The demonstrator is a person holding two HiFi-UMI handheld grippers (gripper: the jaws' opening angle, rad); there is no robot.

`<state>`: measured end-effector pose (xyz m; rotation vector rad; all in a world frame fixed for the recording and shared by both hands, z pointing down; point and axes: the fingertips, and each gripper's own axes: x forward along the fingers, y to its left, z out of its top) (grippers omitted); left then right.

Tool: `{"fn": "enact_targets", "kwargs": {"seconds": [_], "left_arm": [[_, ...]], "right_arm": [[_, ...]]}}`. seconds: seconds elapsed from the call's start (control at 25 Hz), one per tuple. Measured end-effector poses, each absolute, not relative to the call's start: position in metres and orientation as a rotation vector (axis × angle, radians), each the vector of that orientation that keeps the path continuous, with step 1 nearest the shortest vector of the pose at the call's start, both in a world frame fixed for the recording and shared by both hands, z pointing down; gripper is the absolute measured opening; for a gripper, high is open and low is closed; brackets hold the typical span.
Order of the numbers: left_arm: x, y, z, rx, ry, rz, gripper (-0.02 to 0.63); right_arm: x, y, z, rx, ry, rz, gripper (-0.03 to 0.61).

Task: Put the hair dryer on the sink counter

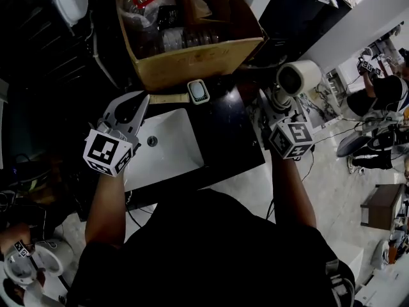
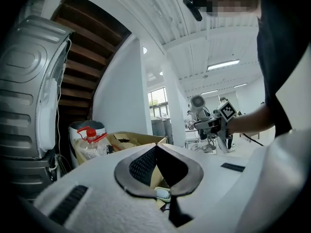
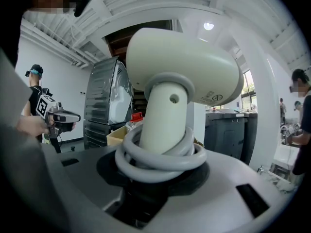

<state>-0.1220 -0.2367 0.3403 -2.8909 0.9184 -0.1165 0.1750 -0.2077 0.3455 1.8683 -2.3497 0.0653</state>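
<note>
Fingers of the right gripper (image 1: 278,104) are clamped on the handle of the hair dryer (image 1: 297,77), which stands upright in the grip with its round cream head on top. Its grey cord (image 3: 160,157) is wound in loops round the lower part of the handle, just above the fingers. In the head view the dryer is held up at the right-hand end of the black surface (image 1: 230,133), not resting on it, with its barrel pointing towards the camera.

The left gripper (image 1: 142,101) hangs over the left side of the white sink (image 1: 176,130), which is set into that surface. Its fingers are closed tip to tip with nothing between them, as the left gripper view shows.

A small white device (image 1: 199,91) lies on the surface behind the sink, between the basin and a cardboard box (image 1: 192,59). The box stands at the back edge and holds clear plastic bottles, one with a red cap (image 2: 90,140). A washing machine (image 2: 29,91) stands to the left of the box. Each gripper carries a cube with black-and-white square markers, the left cube (image 1: 107,152) nearer the person than the basin's drain and the right cube (image 1: 292,138) directly below the dryer in the head view. The two grippers are well apart, with the sink and a bare stretch of surface between them.
</note>
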Motion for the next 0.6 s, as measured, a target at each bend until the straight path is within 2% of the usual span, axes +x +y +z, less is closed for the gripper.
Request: {"fn": "enact_targets", "kwargs": {"seconds": [0.6], "left_arm": [[-0.122, -0.273, 0.359, -2.962, 0.788, -0.11, 0.014]], "right_arm": [[0.146, -0.238, 0.371, 1.881, -2.26, 0.119, 0.173]]}}
